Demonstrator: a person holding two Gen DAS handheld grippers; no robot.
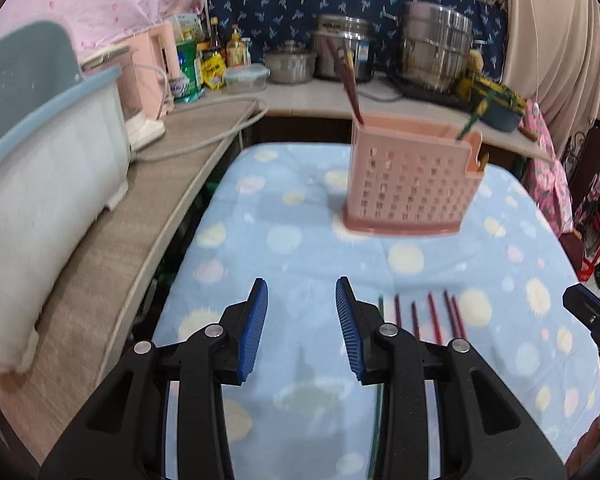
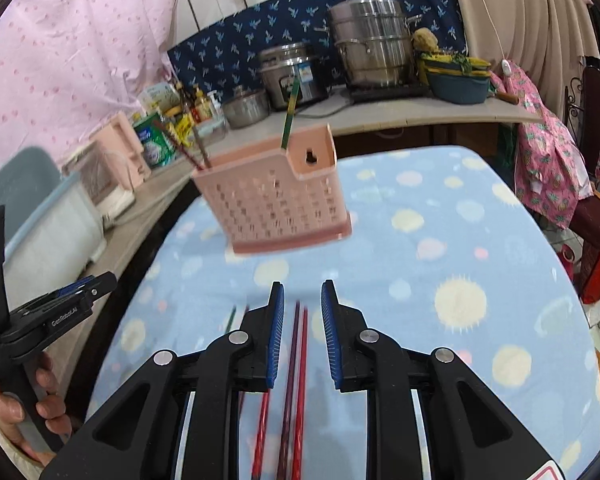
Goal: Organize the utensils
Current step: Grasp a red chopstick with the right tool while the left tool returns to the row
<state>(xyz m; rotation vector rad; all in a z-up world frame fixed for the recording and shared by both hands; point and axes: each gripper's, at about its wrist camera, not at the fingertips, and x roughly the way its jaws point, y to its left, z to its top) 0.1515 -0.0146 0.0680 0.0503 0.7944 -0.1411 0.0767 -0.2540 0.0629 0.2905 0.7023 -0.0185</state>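
Both tools are held low and level over the bench [image 1: 300,240], which is covered by a light blue cloth with pale dots, and both face the pink utensil holder [image 1: 412,184] standing upright further back on the cloth. The left hand-held gripper [image 1: 302,328] has its blue pads spread wide with only cloth between them; it holds nothing. Just to its right, loose chopsticks [image 1: 432,316] lie on the cloth, their near ends hidden behind its black right finger. In the right wrist view the right hand-held gripper [image 2: 302,332] is about half open, its pads straddling red and dark chopsticks that run lengthwise beneath the gap; the pads do not close on them, and motion blur makes it hard to tell whether they touch. At that view's left edge a hand [image 2: 28,408] grips the left tool's handle, partly cut off by the frame. The holder already contains a few dark chopsticks [image 1: 350,84] at one end and a green one [image 2: 290,116] at the other; its outline is blurred.
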